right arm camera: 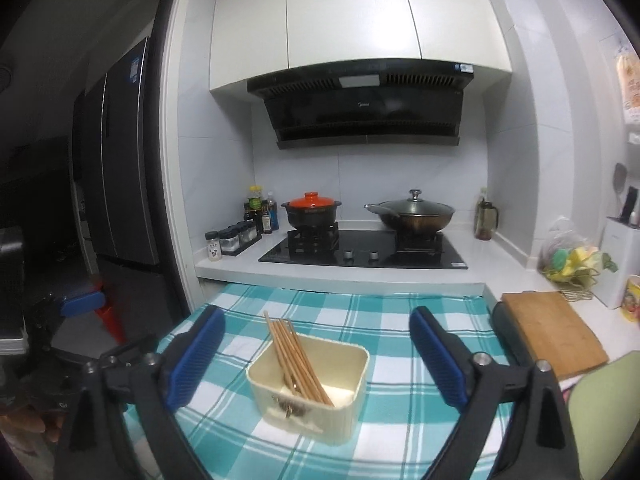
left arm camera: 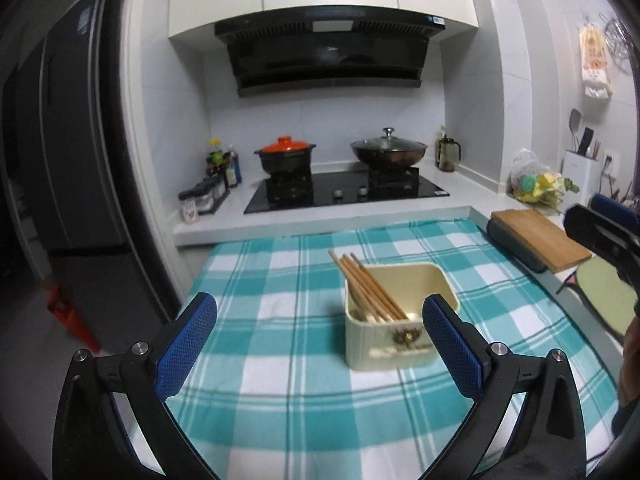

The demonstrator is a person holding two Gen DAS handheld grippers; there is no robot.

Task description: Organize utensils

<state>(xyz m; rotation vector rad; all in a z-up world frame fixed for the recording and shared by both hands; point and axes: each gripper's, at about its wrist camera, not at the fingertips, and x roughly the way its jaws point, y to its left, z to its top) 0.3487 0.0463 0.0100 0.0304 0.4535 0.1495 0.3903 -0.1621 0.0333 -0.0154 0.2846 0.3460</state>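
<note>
1. Wooden chopsticks lean in a cream container, tips past its far-left rim.
2. Container sits mid-table on the checked cloth, well inside every edge.
3. Left gripper and right gripper hover spread apart, holding nothing.

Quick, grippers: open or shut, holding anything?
Left gripper: open, holding nothing, fingers wide apart above the checked cloth.
Right gripper: open, holding nothing; the chopsticks lie in the cream box.

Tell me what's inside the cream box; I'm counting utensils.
Wooden chopsticks lean inside the cream box, tips past its rim. Something pale lies beneath them; the box wall hides its shape.
</note>
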